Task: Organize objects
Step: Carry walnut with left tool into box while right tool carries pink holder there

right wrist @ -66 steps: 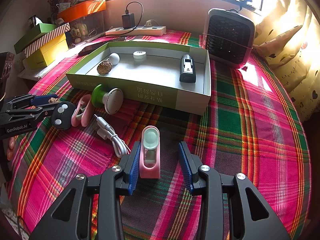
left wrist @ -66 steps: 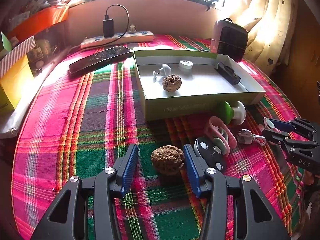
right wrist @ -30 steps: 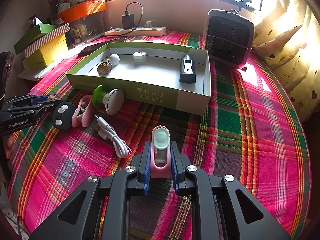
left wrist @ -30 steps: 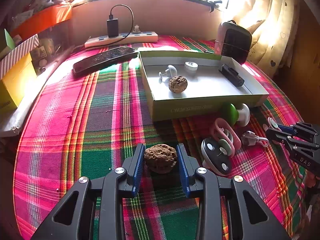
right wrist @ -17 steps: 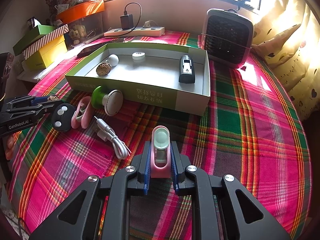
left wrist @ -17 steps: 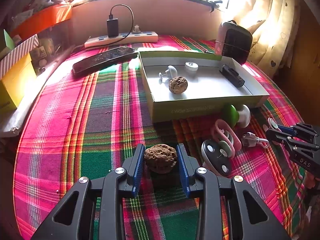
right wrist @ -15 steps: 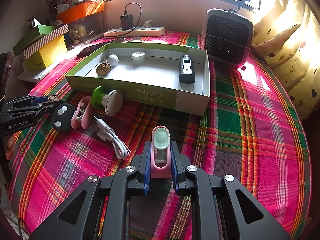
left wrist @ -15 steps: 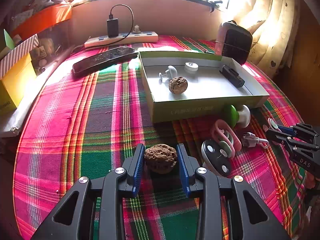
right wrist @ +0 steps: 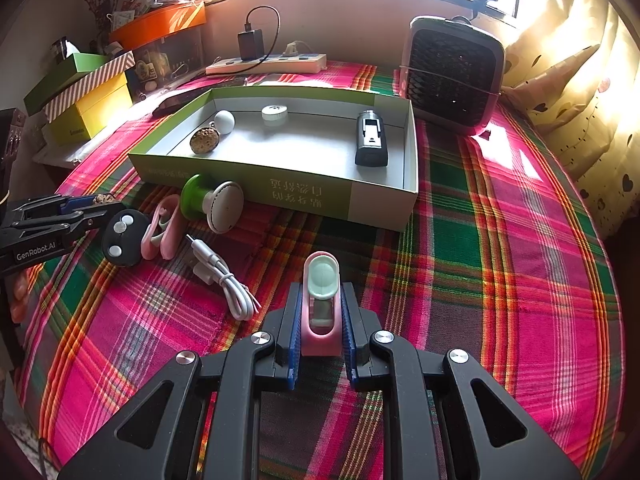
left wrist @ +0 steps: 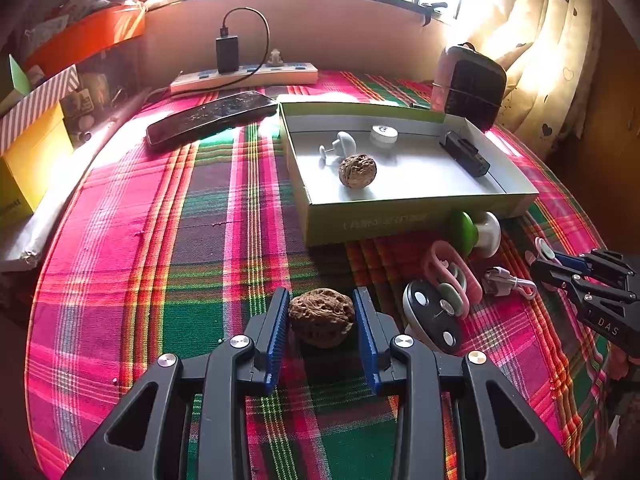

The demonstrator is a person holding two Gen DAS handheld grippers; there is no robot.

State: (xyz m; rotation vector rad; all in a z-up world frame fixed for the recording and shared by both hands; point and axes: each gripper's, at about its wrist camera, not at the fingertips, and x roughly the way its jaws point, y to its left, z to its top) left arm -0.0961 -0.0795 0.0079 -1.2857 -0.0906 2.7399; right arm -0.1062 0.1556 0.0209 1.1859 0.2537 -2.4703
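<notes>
Plaid cloth (right wrist: 500, 240) in pink, green and orange covers the table below a bright window. Two walnuts show: one walnut (left wrist: 322, 316) lies on the cloth, clenched between the blue pads of the left gripper (left wrist: 322, 330), and a second walnut (left wrist: 357, 171) sits inside the box (right wrist: 280, 194). Two pink clips show as well. One pink clip (right wrist: 321, 304) is squeezed between the pads of the right gripper (right wrist: 321, 334), its long axis running straight away from the camera, with the rounded mint-green end pointing toward the box. The other pink clip (right wrist: 162, 228) lies on its side near the box's front wall, between a black disc (right wrist: 122, 238) with white dots and a green and white knob (right wrist: 210, 202).

One shallow open box, green outside and white inside, stands in the middle of the table. It holds four things: the second walnut, a white hook (left wrist: 340, 146) just beside it, a white puck (right wrist: 274, 113) near the far wall, and a black clip (right wrist: 371, 144) at the right end, lengthwise toward the far wall. One white cable (right wrist: 226, 282) lies coiled on the cloth, left of the right gripper.
</notes>
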